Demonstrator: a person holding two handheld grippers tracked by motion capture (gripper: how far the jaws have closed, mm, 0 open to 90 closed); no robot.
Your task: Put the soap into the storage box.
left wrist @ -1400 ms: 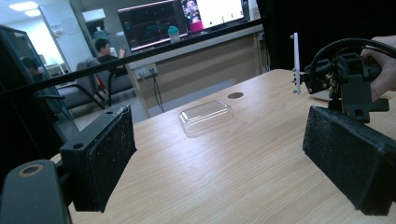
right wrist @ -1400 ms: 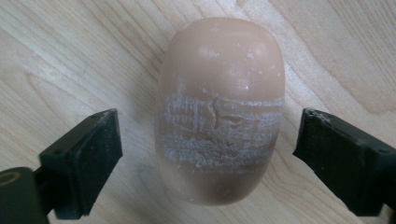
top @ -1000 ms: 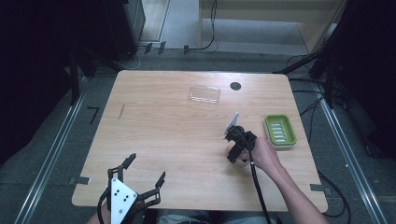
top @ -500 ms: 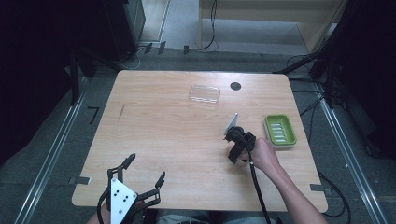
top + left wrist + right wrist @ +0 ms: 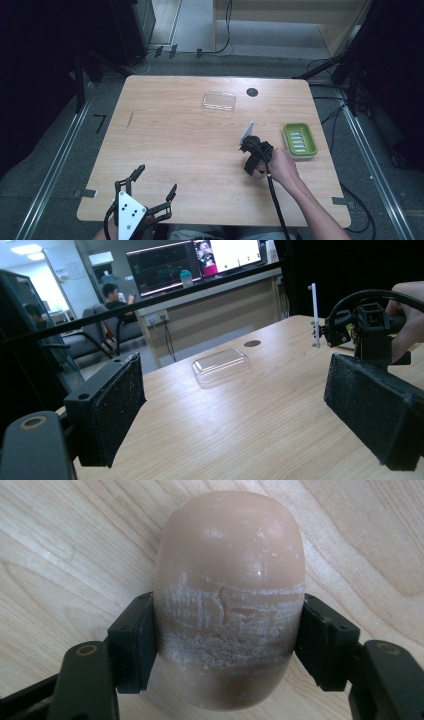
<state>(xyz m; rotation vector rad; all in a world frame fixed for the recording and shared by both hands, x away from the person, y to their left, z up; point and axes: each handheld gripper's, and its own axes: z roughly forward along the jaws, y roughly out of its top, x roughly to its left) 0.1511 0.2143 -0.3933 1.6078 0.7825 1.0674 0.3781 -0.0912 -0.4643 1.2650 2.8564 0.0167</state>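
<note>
The soap bar (image 5: 229,600) is a smooth, rounded solid; judge it stiff, moderately light, and slippery, with a scuffed, flaking band across its middle. It lies on the desk (image 5: 175,135) just left of the green soap dish (image 5: 299,140). The right tool (image 5: 251,161) has just been closing its jaws and now grips the soap bar across its short sides at that scuffed band, the best hold. The left tool (image 5: 152,182) stands open, holding nothing, well left of the dish at the near desk edge. A clear lid (image 5: 219,101) lies beyond and to the left of the dish. Nothing stands between bar and dish.
</note>
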